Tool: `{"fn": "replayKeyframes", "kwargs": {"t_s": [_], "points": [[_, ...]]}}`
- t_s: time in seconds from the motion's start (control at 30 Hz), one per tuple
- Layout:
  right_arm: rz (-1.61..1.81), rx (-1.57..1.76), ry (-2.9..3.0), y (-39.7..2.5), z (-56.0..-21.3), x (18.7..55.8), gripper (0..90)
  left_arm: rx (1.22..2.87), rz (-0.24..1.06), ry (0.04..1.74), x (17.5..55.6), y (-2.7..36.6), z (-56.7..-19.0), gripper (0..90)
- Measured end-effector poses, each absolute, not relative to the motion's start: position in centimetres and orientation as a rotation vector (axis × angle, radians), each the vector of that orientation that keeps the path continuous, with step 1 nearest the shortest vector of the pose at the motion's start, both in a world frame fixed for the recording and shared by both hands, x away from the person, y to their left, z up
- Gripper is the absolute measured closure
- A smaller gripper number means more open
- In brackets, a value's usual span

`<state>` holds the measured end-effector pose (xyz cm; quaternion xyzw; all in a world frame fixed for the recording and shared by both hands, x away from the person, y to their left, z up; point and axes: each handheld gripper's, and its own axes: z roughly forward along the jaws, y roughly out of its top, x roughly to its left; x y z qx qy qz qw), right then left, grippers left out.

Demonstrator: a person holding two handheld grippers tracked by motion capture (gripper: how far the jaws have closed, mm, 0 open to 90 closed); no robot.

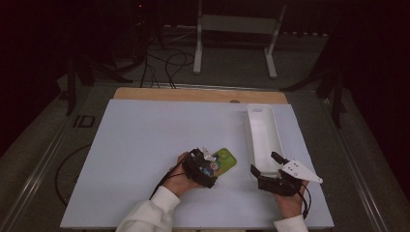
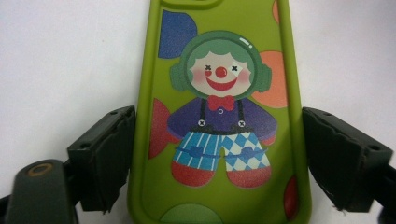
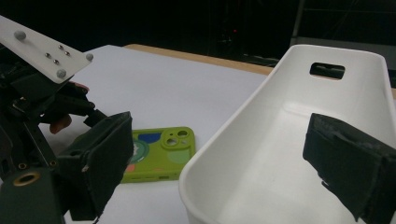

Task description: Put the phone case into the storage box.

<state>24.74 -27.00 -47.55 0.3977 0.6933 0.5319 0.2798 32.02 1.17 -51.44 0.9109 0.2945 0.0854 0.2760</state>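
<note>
- White tray (image 1: 261,129) — long, narrow bin with a handle slot in its far end wall; it stands near the right edge of the tabletop (image 1: 145,135), running from the far edge toward the near one. Nothing lies inside it in either the high view or the right gripper view.
- Green phone case (image 1: 221,162) — lies flat on the tabletop, just left of the tray's near end and apart from it; a printed clown figure faces up (camera cut-outs at the end toward the tray).
- Left gripper (image 1: 205,169) — jaws released, one on each side of the case's long edges; the left jaw seems to touch the case, the right stands just clear.
- Right gripper (image 1: 266,164) — jaws spread wide, holding nothing, straddling the near end wall of the tray.
- Beyond the table: a white metal stand (image 1: 237,29) and cables (image 1: 167,65) on the floor.
</note>
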Motion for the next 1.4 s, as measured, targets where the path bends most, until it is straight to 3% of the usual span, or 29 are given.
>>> {"fn": "replayKeyframes", "kwargs": {"t_s": [1.4], "points": [[1.424, 1.070, 1.873, -26.9, -47.5, 24.8, 8.6, 2.253, 0.404, 0.813, 31.9, 4.3, -47.5, 16.3]]}}
